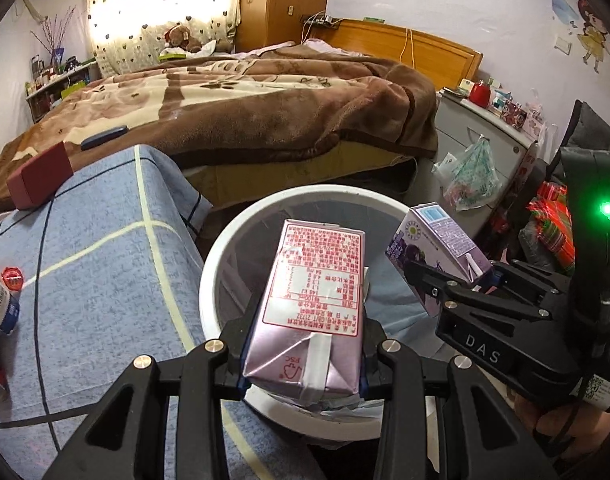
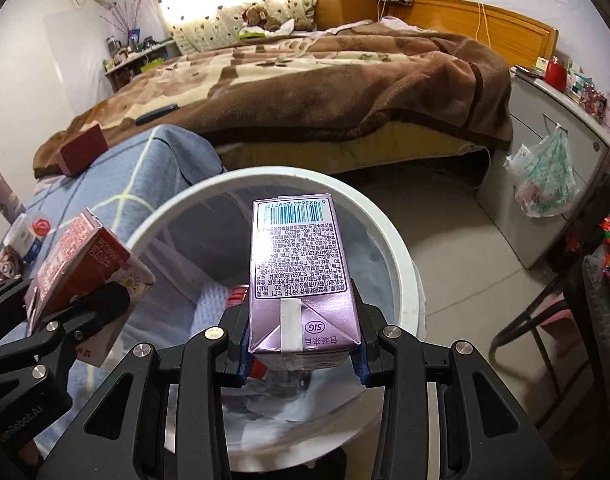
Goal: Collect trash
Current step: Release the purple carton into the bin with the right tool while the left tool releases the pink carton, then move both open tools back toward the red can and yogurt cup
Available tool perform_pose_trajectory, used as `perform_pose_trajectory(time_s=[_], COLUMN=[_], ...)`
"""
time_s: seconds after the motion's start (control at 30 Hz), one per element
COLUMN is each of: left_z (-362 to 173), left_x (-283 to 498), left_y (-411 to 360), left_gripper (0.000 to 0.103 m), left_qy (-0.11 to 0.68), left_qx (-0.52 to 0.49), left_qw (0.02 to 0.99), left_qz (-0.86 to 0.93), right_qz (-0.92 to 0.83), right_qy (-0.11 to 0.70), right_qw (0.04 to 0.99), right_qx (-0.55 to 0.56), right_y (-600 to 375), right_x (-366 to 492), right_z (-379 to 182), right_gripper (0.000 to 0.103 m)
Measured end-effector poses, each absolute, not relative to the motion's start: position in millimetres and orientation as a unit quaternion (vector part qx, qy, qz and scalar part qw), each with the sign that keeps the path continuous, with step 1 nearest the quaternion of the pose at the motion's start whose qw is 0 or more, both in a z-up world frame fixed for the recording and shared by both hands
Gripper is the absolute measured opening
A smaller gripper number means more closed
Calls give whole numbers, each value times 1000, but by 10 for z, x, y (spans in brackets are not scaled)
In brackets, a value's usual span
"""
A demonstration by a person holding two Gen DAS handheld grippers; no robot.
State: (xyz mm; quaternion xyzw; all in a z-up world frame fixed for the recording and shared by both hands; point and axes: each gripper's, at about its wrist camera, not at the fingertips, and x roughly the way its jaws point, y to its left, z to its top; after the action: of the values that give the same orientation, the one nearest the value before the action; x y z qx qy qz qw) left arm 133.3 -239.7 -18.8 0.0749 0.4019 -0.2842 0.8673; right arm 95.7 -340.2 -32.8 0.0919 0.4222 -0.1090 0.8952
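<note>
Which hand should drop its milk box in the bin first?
Probably right. The right hand-held gripper holds its purple carton over the white bin middle; the left hand-held gripper with the red-print carton sits nearer the rim.

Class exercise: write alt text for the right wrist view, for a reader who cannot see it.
The right gripper holds a purple drink carton over a white trash bin that already has trash in it. At left, the left gripper holds a red and pink carton near the bin's rim. A bed with a brown blanket lies behind.
</note>
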Motion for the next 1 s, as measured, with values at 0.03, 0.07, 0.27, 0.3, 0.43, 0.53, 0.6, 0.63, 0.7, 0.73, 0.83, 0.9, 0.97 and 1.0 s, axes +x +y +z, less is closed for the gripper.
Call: perform_pose_trajectory(time_s=[0.03, 0.07, 0.27, 0.3, 0.43, 0.53, 0.6, 0.63, 0.7, 0.73, 0.83, 0.9, 0.97, 1.0], left_z=[-200, -207, -208, -205, -175, -146, -130, -122, -109, -103, -74, -50, -33, -27], left_x=[1339, 1342, 1352, 1352, 1345, 1340, 1330, 1332, 1329, 1328, 1312, 1300, 1289, 1282], left_y=[-2394, -2391, -2382, -2373, -2323, -2248, -2185, -2151, -2074, -2037, -1911, -1841, -1764, -1723], left_gripper=[39, 39, 55, 55, 56, 56, 56, 56, 56, 56, 56, 56, 56, 56], left_qy=[404, 405, 406, 406, 400, 398, 395, 394, 393, 393, 390, 386, 384, 382], left_qx=[75, 74, 71, 70, 69, 60, 56, 54, 50, 48, 41, 36, 32, 32], left_qw=[867, 867, 868, 868, 872, 875, 877, 878, 881, 882, 886, 889, 892, 894], left_qz=[-282, -281, -278, -279, -272, -270, -267, -265, -258, -256, -247, -243, -235, -231], right_qz=[-110, -110, -109, -109, -112, -109, -109, -111, -109, -108, -105, -104, -102, -100], right_qy=[423, 423, 419, 419, 415, 410, 405, 403, 398, 397, 394, 393, 389, 387], right_qw=[895, 895, 894, 894, 896, 899, 901, 902, 904, 905, 907, 908, 910, 911], right_qx=[91, 91, 113, 114, 109, 112, 111, 110, 110, 110, 108, 106, 105, 104], right_y=[-3407, -3415, -3475, -3472, -3438, -3419, -3392, -3376, -3351, -3341, -3301, -3269, -3232, -3209], right_x=[957, 951, 908, 905, 870, 858, 865, 871, 861, 861, 867, 864, 866, 863], right_z=[-335, -344, -357, -357, -338, -309, -291, -278, -250, -241, -221, -210, -189, -174], right_gripper=[39, 40, 53, 53, 53, 53, 53, 53, 53, 53, 53, 53, 53, 53])
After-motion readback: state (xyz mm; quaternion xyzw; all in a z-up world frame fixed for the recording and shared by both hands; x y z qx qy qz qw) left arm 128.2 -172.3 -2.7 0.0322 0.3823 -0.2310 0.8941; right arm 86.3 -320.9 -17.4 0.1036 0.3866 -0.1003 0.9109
